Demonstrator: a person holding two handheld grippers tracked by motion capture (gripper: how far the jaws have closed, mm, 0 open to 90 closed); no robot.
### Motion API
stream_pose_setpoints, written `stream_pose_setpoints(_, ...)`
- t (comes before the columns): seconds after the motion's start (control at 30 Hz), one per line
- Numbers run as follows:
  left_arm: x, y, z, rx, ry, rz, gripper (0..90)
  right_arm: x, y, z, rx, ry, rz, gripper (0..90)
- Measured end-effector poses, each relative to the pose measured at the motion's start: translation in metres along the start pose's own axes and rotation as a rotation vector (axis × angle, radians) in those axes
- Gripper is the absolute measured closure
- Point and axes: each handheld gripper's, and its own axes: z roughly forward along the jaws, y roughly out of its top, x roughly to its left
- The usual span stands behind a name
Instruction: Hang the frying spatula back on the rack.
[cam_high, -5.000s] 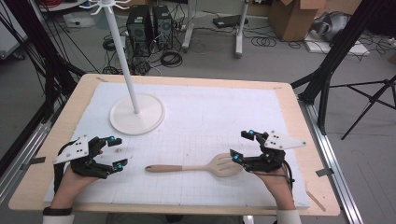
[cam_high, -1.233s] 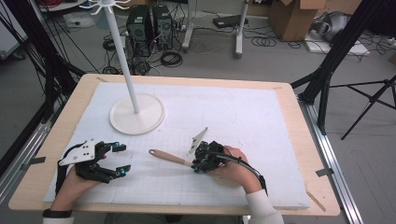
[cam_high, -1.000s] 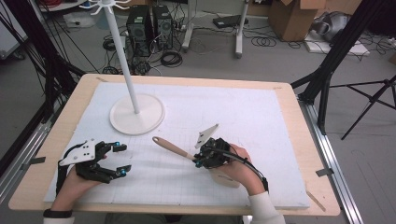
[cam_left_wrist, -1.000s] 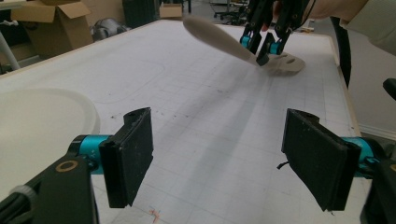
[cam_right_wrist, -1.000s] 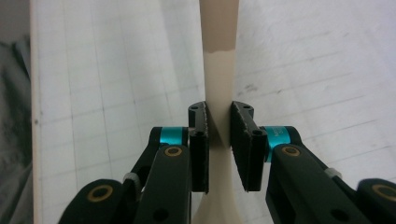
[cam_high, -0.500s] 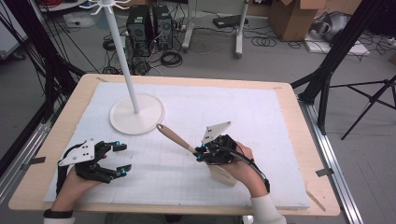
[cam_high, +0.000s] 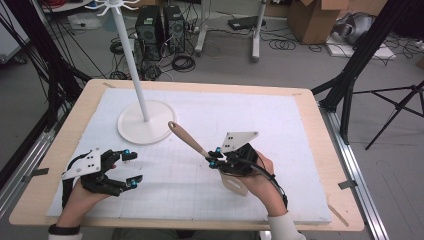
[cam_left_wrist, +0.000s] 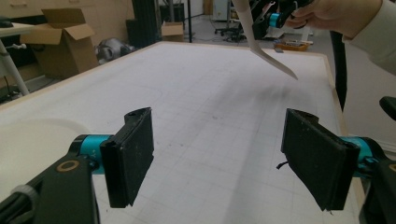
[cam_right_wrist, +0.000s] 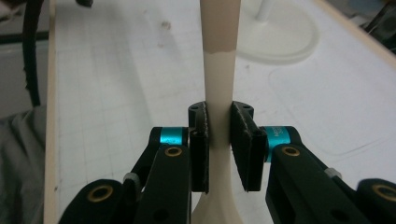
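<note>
Change since five seconds ago: the spatula (cam_high: 200, 148) lay flat on the white mat (cam_high: 280, 130) between the two grippers; it is now lifted off the mat, and the right gripper (cam_high: 216, 159) has moved in from the right edge toward the middle.
Change in the last second: the handle end has swung up and away, and now points toward the stand (cam_high: 145, 120).
Right gripper: jaws closed on the pale neck of the spatula, just below the brown handle.
Spatula: tilted, handle up and to the far left, blade low beside the right hand (cam_high: 260, 177).
Left gripper (cam_high: 131, 168): jaws wide apart, nothing between them, held just over the near left of the mat, in the same spot as before.
Right gripper view: the pads (cam_right_wrist: 242, 140) press the neck (cam_right_wrist: 218, 84) from both sides; the round base of the stand (cam_right_wrist: 280, 32) lies beyond.
Left gripper view: the blade (cam_left_wrist: 268, 51) hangs in the air above the mat, with the right hand (cam_left_wrist: 345, 14) at the top edge.
High view: the stand's pole rises from its base at the far left of the mat.
</note>
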Motion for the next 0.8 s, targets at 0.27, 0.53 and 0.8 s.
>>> stream_pose_setpoints(0.27, -0.007, 0.016, 0.002, -0.058, 0.064, 0.005, 25.9, 0.005, 0.000, -0.011, -0.146, -0.048, 0.053, 77.7)
stream_pose_setpoints(0.53, -0.015, 0.036, 0.010, -0.180, 0.134, -0.049, 25.9, 0.010, -0.002, -0.017, -0.228, -0.083, 0.066, 77.7)
stream_pose_setpoints(0.8, -0.027, 0.060, 0.028, -0.221, 0.134, -0.052, 24.6, 0.014, -0.006, -0.020, -0.278, -0.115, 0.077, 77.6)
